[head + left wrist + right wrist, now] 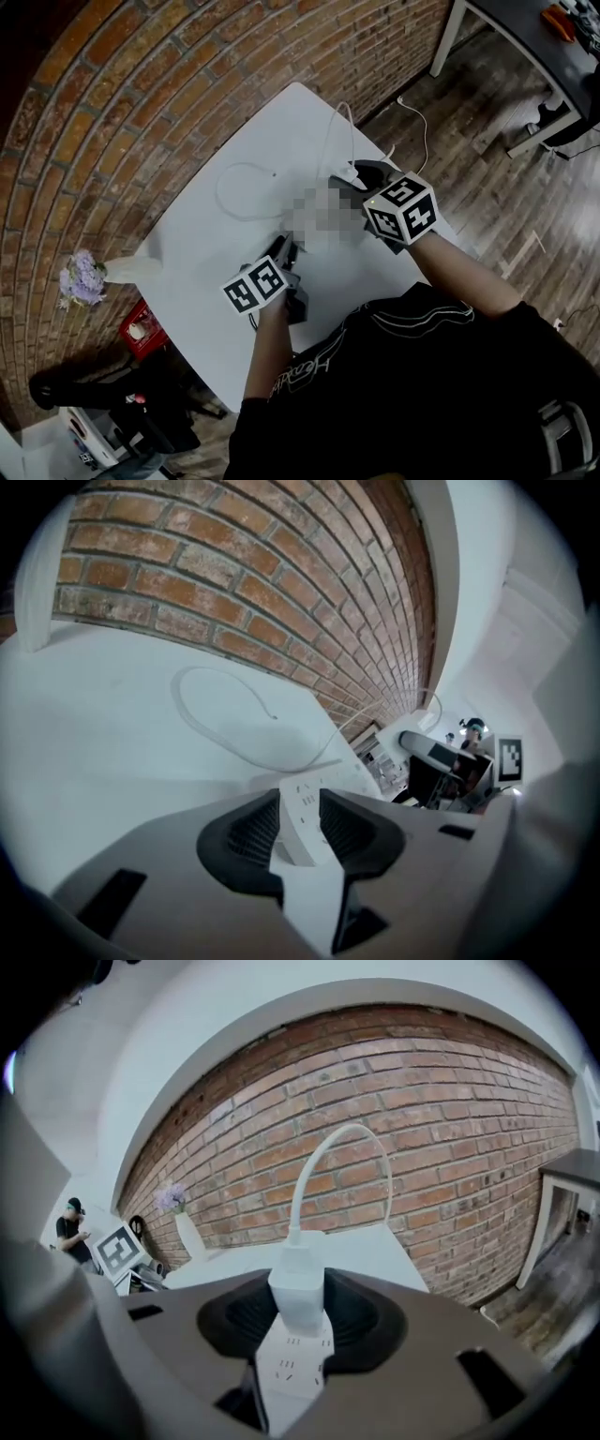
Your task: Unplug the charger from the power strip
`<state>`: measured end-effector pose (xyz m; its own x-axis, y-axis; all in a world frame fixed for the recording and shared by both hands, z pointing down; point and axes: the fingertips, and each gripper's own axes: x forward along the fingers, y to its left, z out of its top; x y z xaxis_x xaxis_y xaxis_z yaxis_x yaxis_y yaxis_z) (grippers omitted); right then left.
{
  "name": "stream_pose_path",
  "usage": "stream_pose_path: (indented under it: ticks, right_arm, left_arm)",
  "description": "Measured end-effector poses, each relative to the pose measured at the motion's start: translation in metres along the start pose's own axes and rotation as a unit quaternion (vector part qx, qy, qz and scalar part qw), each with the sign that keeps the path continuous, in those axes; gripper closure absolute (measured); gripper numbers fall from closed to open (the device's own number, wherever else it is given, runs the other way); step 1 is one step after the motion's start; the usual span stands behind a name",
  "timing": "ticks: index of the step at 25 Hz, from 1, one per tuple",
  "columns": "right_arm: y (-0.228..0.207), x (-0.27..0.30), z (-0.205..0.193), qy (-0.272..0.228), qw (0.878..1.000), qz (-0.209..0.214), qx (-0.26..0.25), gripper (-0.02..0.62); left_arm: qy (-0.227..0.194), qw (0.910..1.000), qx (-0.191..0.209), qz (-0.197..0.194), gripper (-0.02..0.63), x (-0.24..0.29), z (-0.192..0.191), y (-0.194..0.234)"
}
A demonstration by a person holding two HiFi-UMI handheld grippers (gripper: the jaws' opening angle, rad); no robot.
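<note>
In the left gripper view a white power strip (302, 819) lies lengthwise between the jaws of my left gripper (300, 808), and both pads press on its sides. A white charger (300, 1279) stands plugged into the strip's end (289, 1372) in the right gripper view. My right gripper (300, 1305) is shut on the charger's body. The charger's white cable (328, 1152) arcs up and away. In the head view the left gripper (284, 253) and right gripper (358, 178) face each other over the white table (216, 253); a mosaic patch hides most of the strip there.
A loose loop of white cable (246, 192) lies on the table toward the brick wall (141, 94). A white vase (131, 270) with purple flowers (82, 278) stands at the table's left corner. A red box (142, 328) sits on the floor below, and a desk (525, 42) at top right.
</note>
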<state>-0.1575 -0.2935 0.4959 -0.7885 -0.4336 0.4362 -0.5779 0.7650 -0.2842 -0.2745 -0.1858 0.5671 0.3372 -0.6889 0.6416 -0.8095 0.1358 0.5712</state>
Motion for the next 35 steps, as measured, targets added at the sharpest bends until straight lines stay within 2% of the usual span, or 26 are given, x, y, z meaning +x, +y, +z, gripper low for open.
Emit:
stream_pose_path:
  ticks: [5,11,16,20,23,26,29,35]
  right_arm:
    - [0.027,-0.039,0.023,-0.043,0.997,0.062,0.025,0.474]
    - [0.056,-0.092,0.045,-0.071,0.990,0.118,0.022,0.474]
    - [0.077,-0.134,0.051,-0.085,0.984,0.157,0.024,0.475]
    - [0.085,-0.174,0.049,-0.096,0.978,0.182,0.032,0.477]
    - [0.089,-0.202,0.039,-0.097,0.974,0.202,0.033,0.477]
    - [0.092,-0.228,0.026,-0.092,0.972,0.216,0.027,0.477]
    - [0.099,-0.254,0.013,-0.089,0.968,0.233,0.028,0.476]
    - [0.112,-0.291,0.002,-0.090,0.961,0.262,0.017,0.476]
  left_arm:
    - [-0.068,0.9972,0.001,-0.031,0.554,-0.042,0.017,-0.034]
    - [-0.134,0.9871,0.063,-0.062,0.573,-0.097,0.020,-0.093]
    - [-0.173,0.9761,0.087,-0.100,0.588,-0.142,0.011,-0.142]
    - [-0.207,0.9661,0.104,-0.114,0.591,-0.173,0.001,-0.184]
    - [-0.220,0.9618,0.110,-0.120,0.591,-0.184,-0.016,-0.212]
    - [-0.219,0.9623,0.116,-0.113,0.591,-0.187,-0.039,-0.230]
    - [-0.221,0.9632,0.109,-0.108,0.591,-0.193,-0.062,-0.244]
    - [-0.242,0.9594,0.090,-0.114,0.592,-0.212,-0.089,-0.271]
